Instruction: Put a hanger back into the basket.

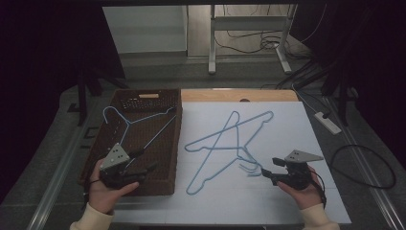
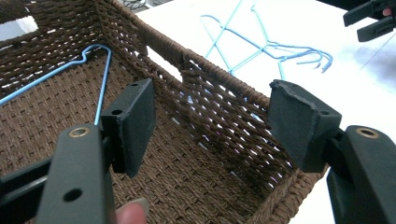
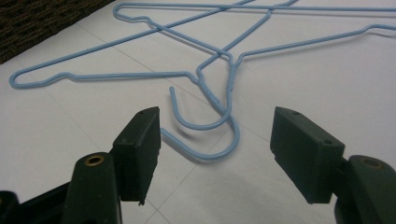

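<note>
- Nearest us, the right tongs (image 3: 215, 154) stand spread wide with nothing between the pads, low over the white counter (image 1: 287, 129) and aimed at the hooks of the two blue wire hangers (image 1: 230, 143) lying crossed there.
- We judge the tangle the main risk: the hooks (image 3: 210, 135) sit one just inside the other and the shoulders overlap, so a pinch on one hook could drag both hangers along, or catch both wires and let one slip free midway.
- The wire is thin and lies flat on the counter; pads closing slightly high would skate over it and only nudge it away.
- The left tongs (image 2: 210, 126) are likewise spread and empty, held over the near end of the brown wicker basket (image 1: 158, 184), tilted down into it, with the hand gripping from behind.
- Farther in, one blue hanger (image 1: 136, 122) already rests in the basket, its hook toward the far left corner; a second one dropped carelessly could snag on it or on the rim.
</note>
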